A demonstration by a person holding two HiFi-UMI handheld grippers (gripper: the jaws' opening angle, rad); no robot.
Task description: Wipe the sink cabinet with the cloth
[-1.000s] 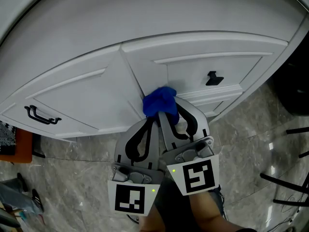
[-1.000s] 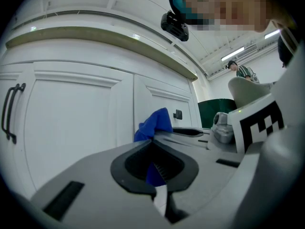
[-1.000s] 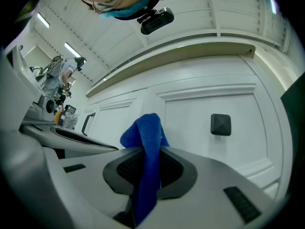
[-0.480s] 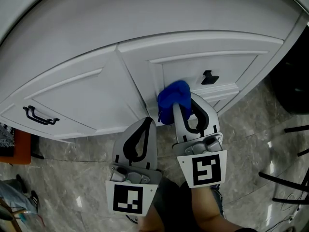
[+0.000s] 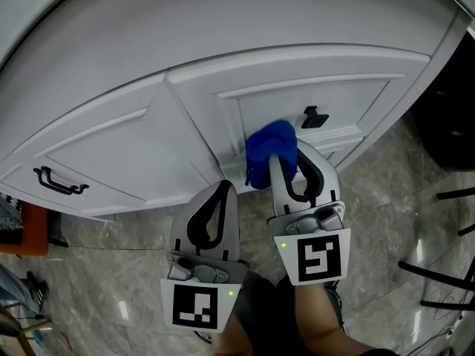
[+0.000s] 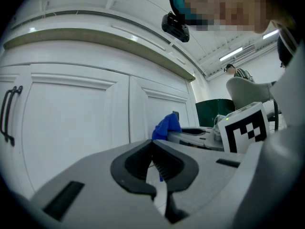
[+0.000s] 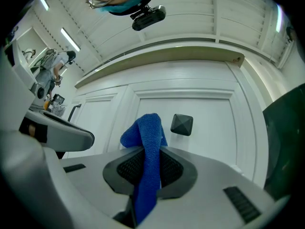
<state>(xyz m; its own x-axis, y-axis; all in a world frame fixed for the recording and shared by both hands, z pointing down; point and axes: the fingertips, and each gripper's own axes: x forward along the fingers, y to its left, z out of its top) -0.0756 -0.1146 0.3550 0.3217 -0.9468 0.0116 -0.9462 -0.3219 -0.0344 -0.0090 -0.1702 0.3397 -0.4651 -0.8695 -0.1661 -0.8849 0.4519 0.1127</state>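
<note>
Right gripper (image 5: 284, 170) clamps blue cloth (image 5: 269, 147) at cabinet door (image 5: 326, 99); left gripper (image 5: 225, 187) closed, empty

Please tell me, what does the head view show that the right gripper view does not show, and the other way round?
Only the head view: the grey marble floor and the marker cubes of the left gripper and right gripper. Only the right gripper view: the camera on the person's head, ceiling lights and a second person far at the left. Both: the blue cloth pinched between the right gripper's fingers, the black knob and the white cabinet door.
</note>
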